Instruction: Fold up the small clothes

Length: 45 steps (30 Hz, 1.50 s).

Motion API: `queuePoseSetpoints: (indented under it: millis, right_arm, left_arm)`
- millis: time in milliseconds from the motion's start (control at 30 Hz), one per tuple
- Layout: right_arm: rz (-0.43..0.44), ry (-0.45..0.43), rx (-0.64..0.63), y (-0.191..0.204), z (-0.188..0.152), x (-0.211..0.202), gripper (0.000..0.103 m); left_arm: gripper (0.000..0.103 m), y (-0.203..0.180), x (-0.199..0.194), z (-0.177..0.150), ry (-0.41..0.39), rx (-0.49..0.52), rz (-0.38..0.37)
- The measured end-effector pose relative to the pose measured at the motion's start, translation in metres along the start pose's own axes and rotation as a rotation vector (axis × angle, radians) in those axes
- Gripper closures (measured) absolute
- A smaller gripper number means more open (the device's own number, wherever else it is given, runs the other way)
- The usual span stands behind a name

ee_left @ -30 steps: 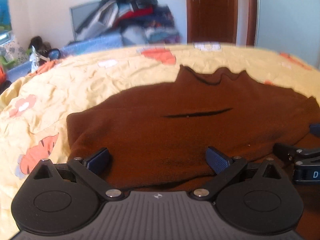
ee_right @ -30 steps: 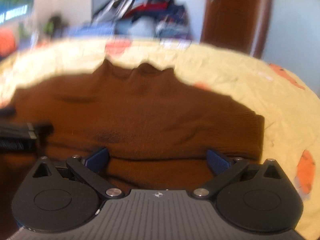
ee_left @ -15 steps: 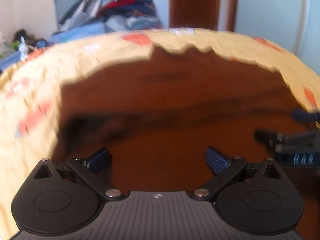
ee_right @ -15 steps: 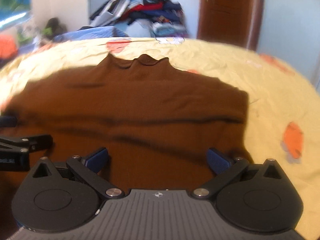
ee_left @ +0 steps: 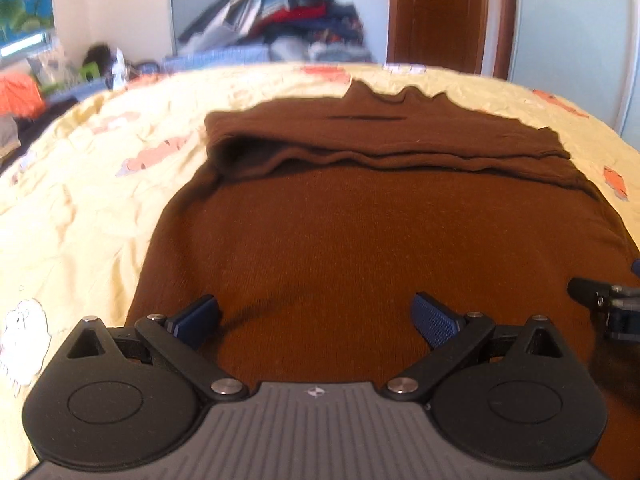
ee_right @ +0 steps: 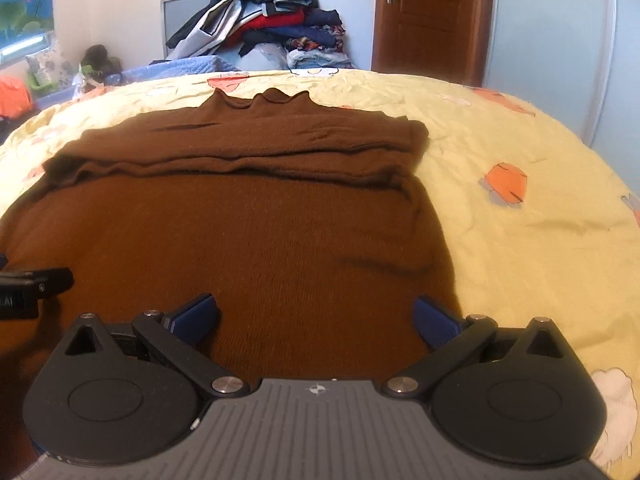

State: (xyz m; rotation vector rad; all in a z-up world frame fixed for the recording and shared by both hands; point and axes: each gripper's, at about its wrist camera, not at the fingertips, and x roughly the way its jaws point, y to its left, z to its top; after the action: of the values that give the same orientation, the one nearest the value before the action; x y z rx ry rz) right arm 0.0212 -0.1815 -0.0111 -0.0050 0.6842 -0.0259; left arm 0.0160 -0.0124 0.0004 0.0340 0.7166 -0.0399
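A brown knit sweater lies flat on the bed, its collar at the far end and its sleeves folded across the upper body. It also shows in the right wrist view. My left gripper is open and empty, just above the sweater's near part, toward its left side. My right gripper is open and empty above the near right part, its right fingertip near the sweater's right edge. Each gripper shows at the edge of the other's view: the right one and the left one.
The bed has a yellow sheet with orange and white prints. Behind it stand a pile of clothes, a grey panel, a brown door and a white wardrobe. Clutter sits at far left.
Both grippers have pulled back toward the sweater's near end and risen a little. More of the lower body now shows in front of the folded sleeves. Both stay open.
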Motion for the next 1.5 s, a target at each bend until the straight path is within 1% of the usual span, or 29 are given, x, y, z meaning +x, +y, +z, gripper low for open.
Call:
queuePoseSetpoints:
  millis: [200, 1333, 1433, 1500]
  right_arm:
    - [0.005, -0.007, -0.003, 0.000, -0.001, 0.001, 0.000]
    - [0.008, -0.012, 0.005, -0.002, -0.003, -0.004, 0.000]
    - [0.009, -0.012, 0.005, -0.002, -0.003, -0.004, 0.000]
    - [0.006, -0.009, 0.008, -0.002, -0.003, -0.006, 0.000]
  left_arm:
    - [0.000, 0.000, 0.004, 0.004, 0.001, -0.002, -0.007]
    - [0.000, -0.004, -0.002, 0.000, -0.003, -0.002, -0.004]
    - [0.000, -0.004, -0.003, 0.000, 0.002, 0.001, 0.004]
    - [0.000, -0.005, -0.010, -0.003, 0.018, 0.016, 0.018]
